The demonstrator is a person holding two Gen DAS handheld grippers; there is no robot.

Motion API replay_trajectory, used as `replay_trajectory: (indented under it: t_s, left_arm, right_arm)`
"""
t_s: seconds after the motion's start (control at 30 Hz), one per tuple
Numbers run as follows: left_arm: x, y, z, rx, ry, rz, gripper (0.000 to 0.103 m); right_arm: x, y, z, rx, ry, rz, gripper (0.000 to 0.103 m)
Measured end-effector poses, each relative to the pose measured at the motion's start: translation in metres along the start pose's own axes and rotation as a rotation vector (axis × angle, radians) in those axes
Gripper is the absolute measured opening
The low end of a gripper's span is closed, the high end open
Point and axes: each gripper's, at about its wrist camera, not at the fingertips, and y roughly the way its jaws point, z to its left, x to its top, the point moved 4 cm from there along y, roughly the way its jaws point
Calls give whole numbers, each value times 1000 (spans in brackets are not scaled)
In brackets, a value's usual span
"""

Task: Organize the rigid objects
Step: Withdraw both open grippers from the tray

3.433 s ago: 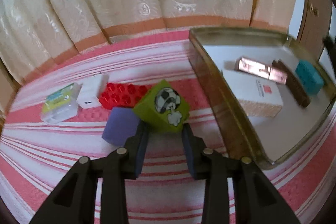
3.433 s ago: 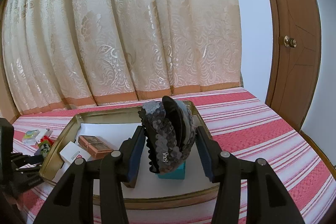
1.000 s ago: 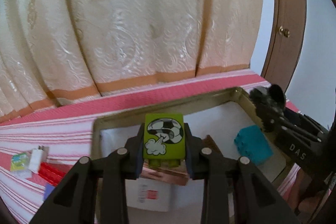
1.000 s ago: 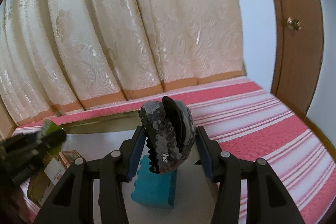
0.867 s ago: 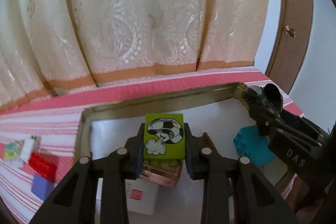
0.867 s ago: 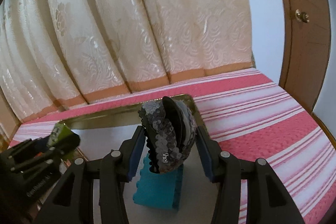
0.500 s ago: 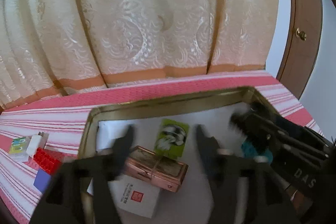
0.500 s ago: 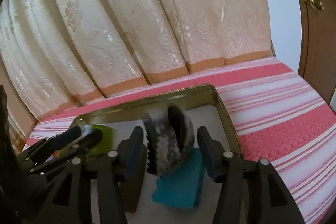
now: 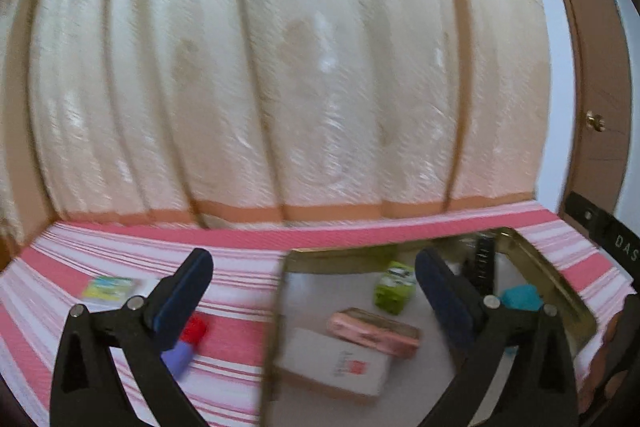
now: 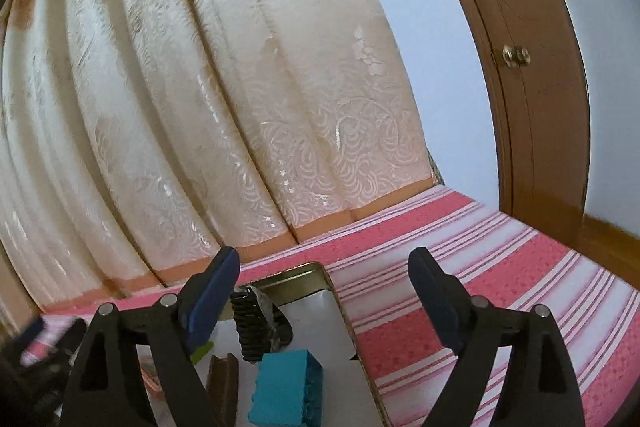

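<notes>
Tray [image 9: 536, 267]: brass-rimmed, rectangular. Green block [image 9: 394, 287] upright inside; sequined clip [image 10: 252, 323] stood lengthwise. Left gripper [image 9: 314, 291], right gripper [image 10: 324, 283]: spread wide, empty.

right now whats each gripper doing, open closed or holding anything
left gripper: open, holding nothing.
right gripper: open, holding nothing.

Cream patterned curtain [image 9: 304, 67] behind pink striped cloth [image 10: 500, 267]; brown door [image 10: 532, 87] at right
</notes>
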Motion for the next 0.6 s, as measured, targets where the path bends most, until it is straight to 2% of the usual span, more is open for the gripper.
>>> replay_trajectory:
  t_s: [0.07, 0.17, 0.33, 0.5, 0.6]
  left_arm:
    - [-4, -7, 12, 22, -14, -19, 103]
    - [-16, -8, 29, 32, -46, -3, 103]
    - [-19, -9, 35, 57, -43, -10, 103]
    - [-28, -3, 35, 44, -27, 32, 103]
    - [-31, -2, 36, 42, -23, 38, 103]
  right_arm:
    - [-1, -4, 7, -11, -44, -23, 88]
    - [-5, -10, 13, -19, -89, -55, 88]
    - [-12, -17, 14, -46, -100, -68, 88]
    - [-16, -30, 23, -92, -133, -118, 88]
    - [-20, -31, 24, -108, -112, -92, 88]
